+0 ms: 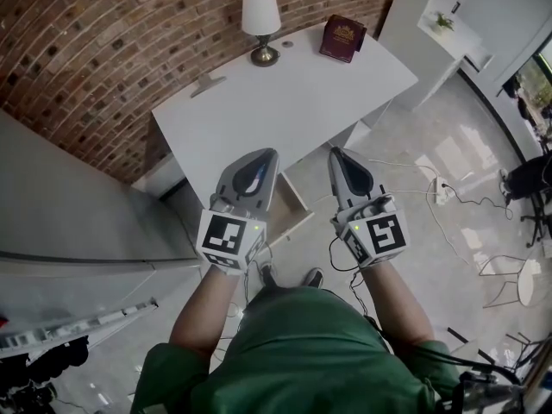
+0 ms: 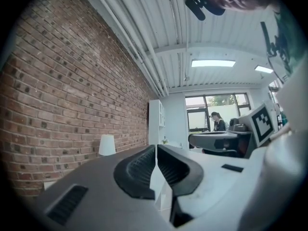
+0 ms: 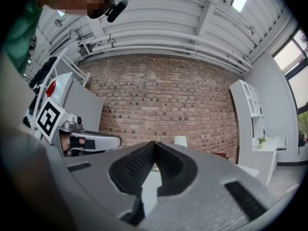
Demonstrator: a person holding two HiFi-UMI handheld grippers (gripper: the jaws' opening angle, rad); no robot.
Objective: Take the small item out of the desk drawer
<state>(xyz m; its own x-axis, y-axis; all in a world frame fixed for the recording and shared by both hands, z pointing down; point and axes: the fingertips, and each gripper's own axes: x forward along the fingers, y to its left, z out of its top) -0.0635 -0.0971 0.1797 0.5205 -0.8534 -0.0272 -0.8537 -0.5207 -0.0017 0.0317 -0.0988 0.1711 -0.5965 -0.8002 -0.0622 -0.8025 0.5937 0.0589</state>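
left grey gripper (image 1: 270, 154), right grey gripper (image 1: 335, 153): jaws pressed together, empty. kept shut, i'd likely knock the open white drawer (image 1: 297, 207) beneath them.

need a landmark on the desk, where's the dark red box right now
In the head view the dark red box stands at the far right corner of the white desk, right of the lamp.

Green shirt (image 1: 293, 356); grey left gripper (image 1: 269, 153) and right gripper (image 1: 336, 151) bear black-and-white marker cubes (image 1: 228, 236).
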